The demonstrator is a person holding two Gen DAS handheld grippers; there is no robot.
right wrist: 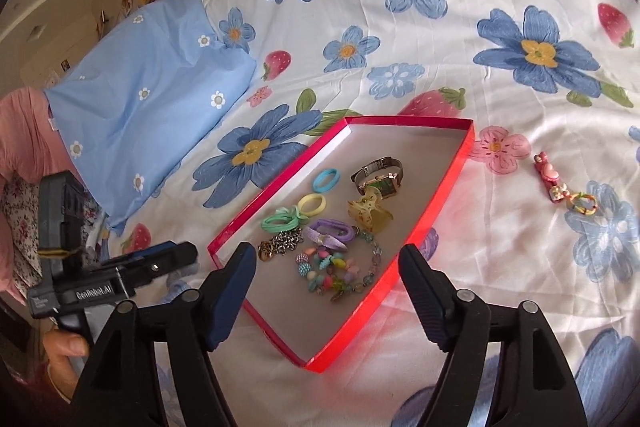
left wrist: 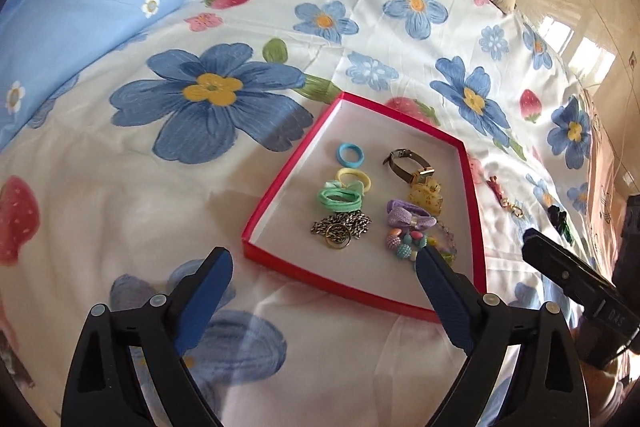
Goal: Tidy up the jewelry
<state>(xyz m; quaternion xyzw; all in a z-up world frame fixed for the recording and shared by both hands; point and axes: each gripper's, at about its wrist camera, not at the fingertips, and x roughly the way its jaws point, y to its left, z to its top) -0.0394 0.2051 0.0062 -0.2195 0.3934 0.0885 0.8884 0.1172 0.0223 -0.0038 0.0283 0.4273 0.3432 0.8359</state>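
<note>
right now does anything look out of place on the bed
Yes: a pink charm keychain lies on the bedsheet, outside the red tray where the other jewelry sits. A dark item also lies loose beyond the tray; too small to identify.

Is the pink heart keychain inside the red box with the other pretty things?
No, the pink heart keychain lies on the flowered bedsheet, outside the red box, apart from its wall.

The far half of the red tray [right wrist: 432, 211], toward frame centre, lies bare; jewelry crowds its near half. At the right, open bed [right wrist: 480, 267] surrounds a pink charm [right wrist: 560, 187].
</note>
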